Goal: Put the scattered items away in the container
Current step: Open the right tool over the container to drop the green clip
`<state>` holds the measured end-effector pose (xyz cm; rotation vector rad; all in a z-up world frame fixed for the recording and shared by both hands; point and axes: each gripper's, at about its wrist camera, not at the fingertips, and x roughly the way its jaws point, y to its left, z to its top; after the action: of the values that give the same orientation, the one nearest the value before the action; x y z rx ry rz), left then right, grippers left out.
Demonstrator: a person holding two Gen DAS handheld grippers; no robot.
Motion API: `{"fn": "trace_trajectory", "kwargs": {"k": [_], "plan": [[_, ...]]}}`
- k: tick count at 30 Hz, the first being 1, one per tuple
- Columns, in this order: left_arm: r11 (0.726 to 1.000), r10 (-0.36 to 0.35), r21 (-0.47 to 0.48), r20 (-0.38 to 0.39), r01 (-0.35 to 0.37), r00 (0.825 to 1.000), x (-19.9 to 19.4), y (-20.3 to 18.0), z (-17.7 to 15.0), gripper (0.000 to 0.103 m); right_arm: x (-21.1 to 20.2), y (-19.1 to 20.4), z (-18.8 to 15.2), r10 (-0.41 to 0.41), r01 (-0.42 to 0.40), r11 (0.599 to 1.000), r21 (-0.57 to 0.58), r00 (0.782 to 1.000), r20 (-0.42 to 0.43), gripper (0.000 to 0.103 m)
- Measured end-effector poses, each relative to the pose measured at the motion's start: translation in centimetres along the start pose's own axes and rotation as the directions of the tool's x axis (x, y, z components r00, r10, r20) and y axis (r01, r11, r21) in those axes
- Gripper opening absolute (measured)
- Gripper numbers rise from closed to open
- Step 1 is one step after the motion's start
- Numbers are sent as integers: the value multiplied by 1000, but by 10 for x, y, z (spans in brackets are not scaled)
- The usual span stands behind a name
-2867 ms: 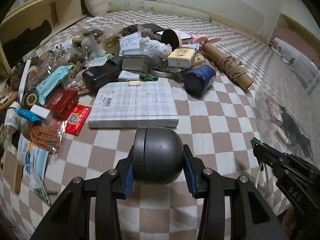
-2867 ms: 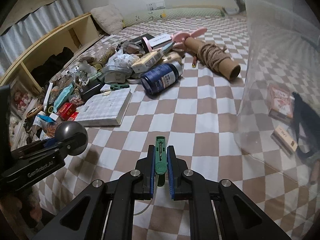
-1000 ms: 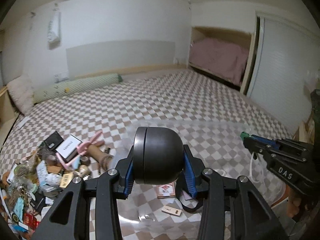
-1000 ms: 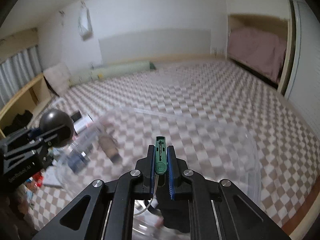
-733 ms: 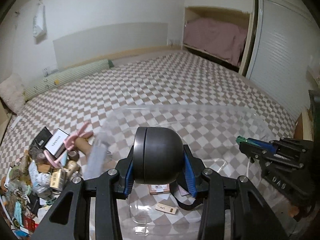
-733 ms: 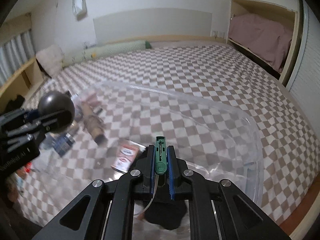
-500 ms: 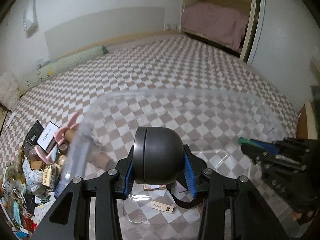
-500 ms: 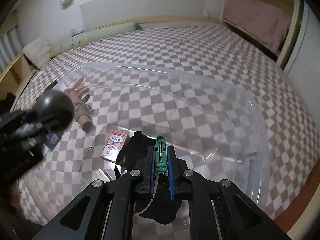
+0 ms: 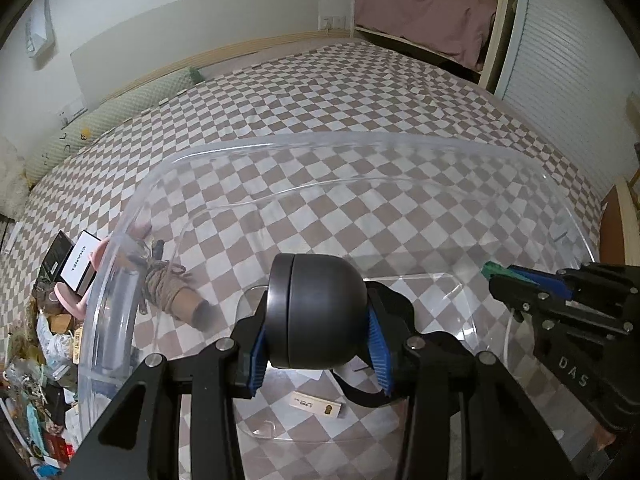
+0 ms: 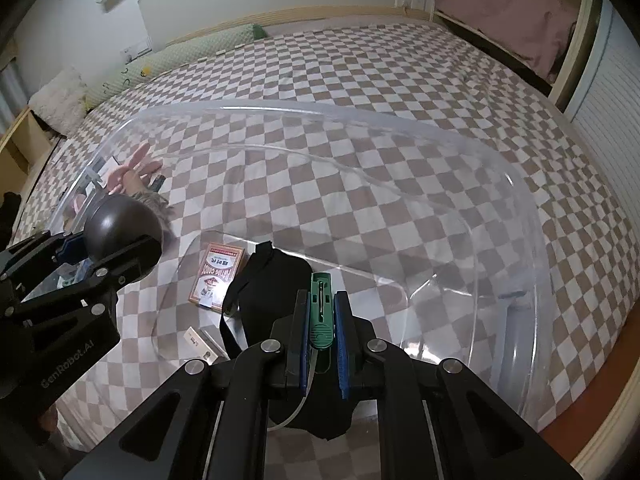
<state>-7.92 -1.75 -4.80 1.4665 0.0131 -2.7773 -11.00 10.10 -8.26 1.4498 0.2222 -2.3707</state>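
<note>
My left gripper point(image 9: 318, 346) is shut on a dark grey ball-shaped object point(image 9: 316, 316) and holds it above the clear plastic container point(image 9: 360, 144). It also shows in the right wrist view point(image 10: 120, 228). My right gripper point(image 10: 321, 340) is shut on a small green clip point(image 10: 321, 312) with a white cord, over the container point(image 10: 516, 184). Inside lie a red card box point(image 10: 218, 272), a black pouch point(image 10: 276, 288) and a small white box point(image 9: 316, 404).
The scattered pile point(image 9: 44, 320) lies left of the container on the checkered cover: a twine-wrapped cardboard tube point(image 9: 172, 296), a pink item point(image 10: 132, 168), a white labelled box point(image 9: 78, 264). A green bolster point(image 10: 172, 56) lines the far wall. The bed edge point(image 10: 600, 400) is at right.
Both grippers swung from the pile on the left to above the container and tilted down toward its inside. Each still holds its object.
</note>
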Motion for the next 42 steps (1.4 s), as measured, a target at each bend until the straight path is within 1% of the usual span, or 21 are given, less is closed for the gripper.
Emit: {"fn": "trace_trajectory", "kwargs": {"k": [3, 7, 12, 15, 18, 19, 22, 26, 27, 28, 29, 30, 32, 33, 36, 37, 39, 40, 42], "plan": [[1000, -15, -15, -19, 14, 1000, 4, 4, -1, 42, 4, -4, 0, 14, -14, 999, 30, 1000, -25, 12], [1000, -17, -21, -19, 17, 1000, 4, 3, 1, 42, 10, -11, 2, 35, -31, 996, 81, 998, -49, 12], [1000, -16, -12, -46, 15, 999, 9, 1, 0, 42, 18, -12, 1, 59, -48, 994, 97, 993, -106, 12], [1000, -20, -4, -78, 20, 997, 14, 0, 0, 42, 25, -9, -1, 57, -44, 995, 86, 987, -153, 12], [1000, -25, 8, -100, 26, 995, 17, -2, -2, 42, 35, -5, -3, 86, -71, 995, 75, 971, -224, 12], [999, -30, 12, -105, 31, 994, 17, -3, -2, 42, 36, -6, -4, 86, -70, 995, 74, 968, -235, 12], [999, -30, 35, -101, 33, 994, 15, -8, -3, 42, 37, -6, -4, 85, -70, 995, 70, 964, -253, 12], [999, -31, 39, -100, 35, 995, 15, -11, -2, 42, 35, -6, -5, 80, -66, 996, 63, 967, -241, 12], [999, -32, 37, -99, 36, 995, 14, -11, -2, 42, 33, -6, -5, 64, -52, 997, 58, 970, -236, 15], [999, -33, 36, -98, 37, 995, 14, -11, -2, 42, 32, -5, -5, 55, -44, 998, 51, 972, -230, 23], [999, -36, 34, -98, 40, 995, 14, -11, -2, 42, 29, -6, -4, 54, -43, 998, 50, 973, -223, 63], [999, -38, 31, -99, 41, 994, 14, -12, -1, 42, 27, -6, -3, 52, -43, 998, 49, 975, -216, 87], [999, -40, 24, -95, 42, 995, 13, -11, 0, 42, 15, -6, -2, 43, -36, 999, 40, 984, -171, 87], [999, -42, 20, -91, 45, 995, 12, -11, 1, 42, 13, -6, -2, 49, -44, 998, 35, 984, -169, 87], [999, -35, 23, -91, 37, 995, 10, -13, 2, 42, 8, -3, -5, 28, -26, 1000, 14, 988, -154, 87], [999, -31, 27, -93, 34, 995, 10, -14, 2, 42, 6, -2, -6, 17, -16, 1000, 3, 988, -153, 87], [999, -46, 19, -96, 48, 994, 10, -15, 2, 42, 1, 1, -9, -38, 34, 999, -34, 990, -134, 87], [998, -54, 13, -96, 56, 994, 10, -16, 3, 42, -2, 3, -11, -54, 47, 997, -64, 991, -121, 87], [998, -63, 14, -94, 65, 994, 10, -21, 5, 42, -8, 4, -16, -37, 27, 996, -85, 992, -117, 87]]}}
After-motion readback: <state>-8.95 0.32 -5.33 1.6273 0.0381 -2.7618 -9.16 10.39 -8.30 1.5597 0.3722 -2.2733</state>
